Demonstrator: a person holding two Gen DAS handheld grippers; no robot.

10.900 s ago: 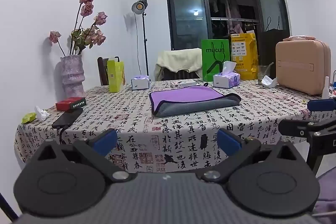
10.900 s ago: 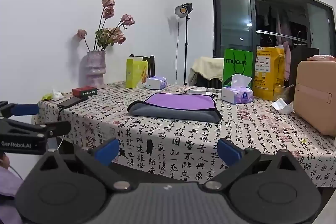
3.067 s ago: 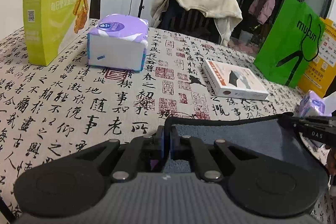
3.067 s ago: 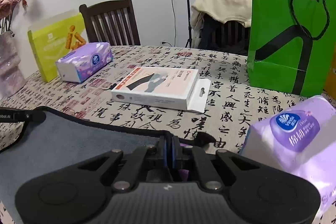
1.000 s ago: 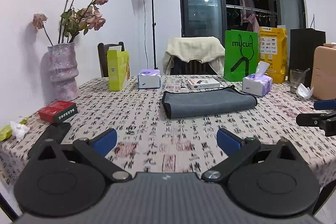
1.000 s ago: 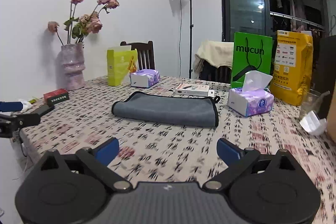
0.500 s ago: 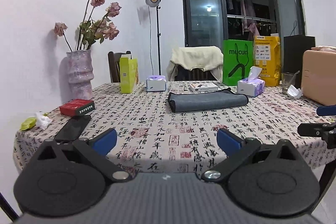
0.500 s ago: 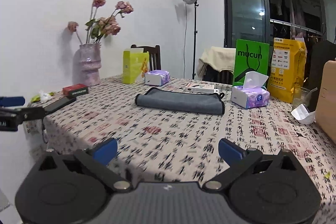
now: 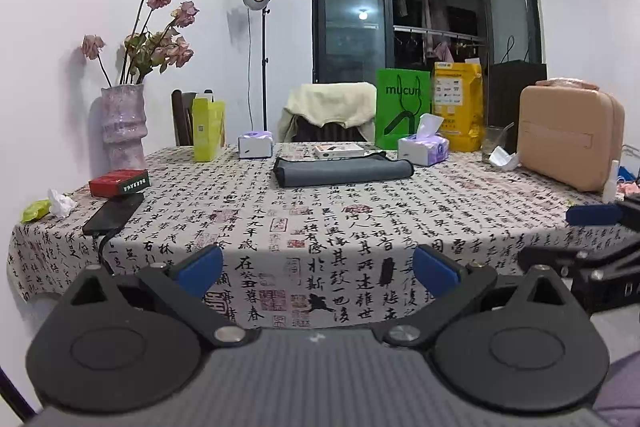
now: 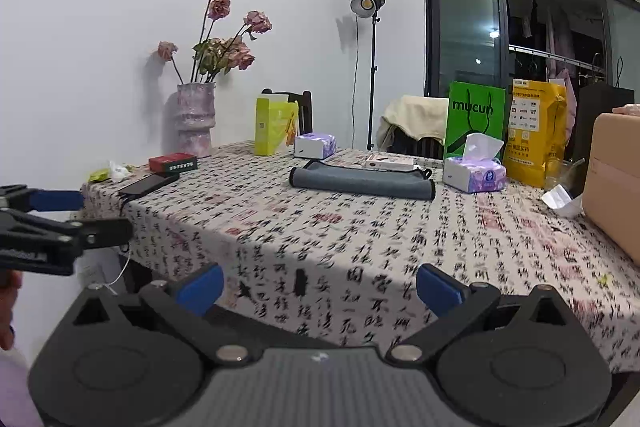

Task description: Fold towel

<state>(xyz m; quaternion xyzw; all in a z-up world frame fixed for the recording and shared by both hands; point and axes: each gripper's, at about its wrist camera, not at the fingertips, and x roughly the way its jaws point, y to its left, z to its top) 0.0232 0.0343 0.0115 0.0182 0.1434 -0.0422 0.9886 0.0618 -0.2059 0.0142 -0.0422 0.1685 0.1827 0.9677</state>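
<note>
The left tool is hovering off the near edge of the worktop, its blue-tipped fingers spread wide apart and gripping nothing. At the far left a pink vase is standing, with a red box and a black phone lying nearer. The towel is lying folded flat, grey, far across the middle of the worktop, just beside a tissue pack. The right tool is likewise hanging spread apart, holding nothing.
</note>
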